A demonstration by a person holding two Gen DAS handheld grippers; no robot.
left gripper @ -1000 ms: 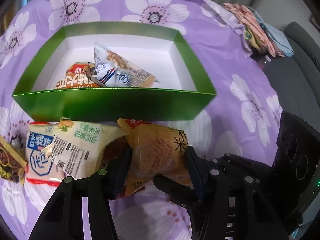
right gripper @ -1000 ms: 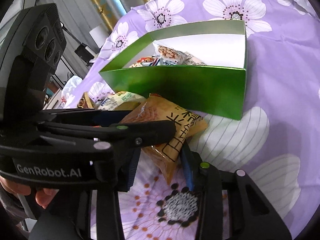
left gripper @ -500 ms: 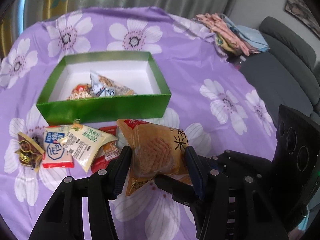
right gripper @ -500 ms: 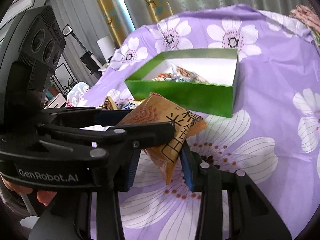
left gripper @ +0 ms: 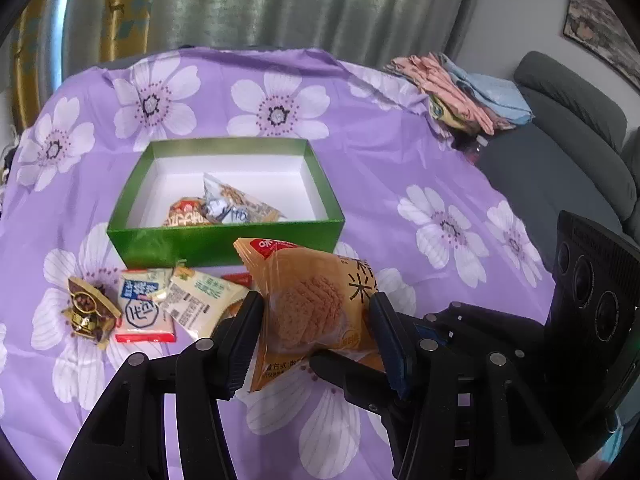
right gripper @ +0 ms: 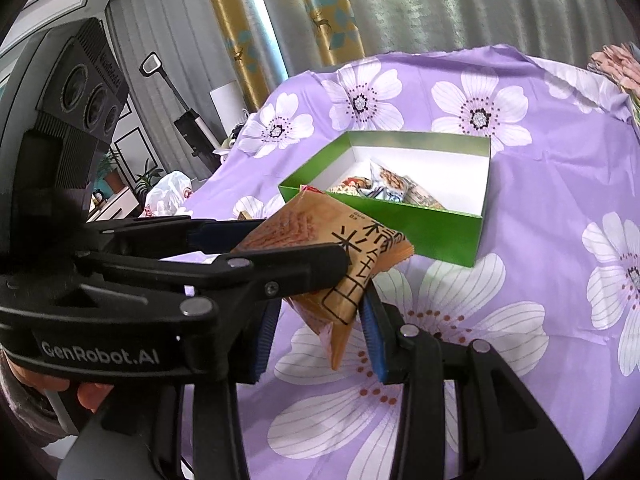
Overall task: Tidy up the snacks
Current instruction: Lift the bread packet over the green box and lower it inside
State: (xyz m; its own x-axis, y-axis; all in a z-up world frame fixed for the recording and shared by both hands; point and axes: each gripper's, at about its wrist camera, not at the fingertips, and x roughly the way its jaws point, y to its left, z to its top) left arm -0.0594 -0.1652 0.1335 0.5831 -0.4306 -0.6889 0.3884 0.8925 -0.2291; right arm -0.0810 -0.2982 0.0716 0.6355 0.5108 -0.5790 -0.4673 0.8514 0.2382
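Observation:
My left gripper (left gripper: 316, 320) is shut on an orange cracker packet (left gripper: 316, 300) and holds it in the air in front of the green box (left gripper: 224, 240). The packet (right gripper: 340, 248) also shows in the right wrist view, with the left gripper's fingers (right gripper: 280, 264) clamped on it. My right gripper (right gripper: 320, 336) sits just under the packet's lower corner; its jaws stand apart around that corner. The green box (right gripper: 440, 232) holds a few snack packets (left gripper: 236, 208). Several loose packets (left gripper: 168, 304) lie on the cloth in front of the box.
The table has a purple flowered cloth (left gripper: 400, 152). A pile of folded cloths (left gripper: 460, 92) lies at the far right edge. A grey sofa (left gripper: 568, 152) stands to the right. Curtains hang behind.
Both grippers have risen and pulled back from the box, lifting the orange packet off the cloth. The box and loose packets now look smaller and farther away.

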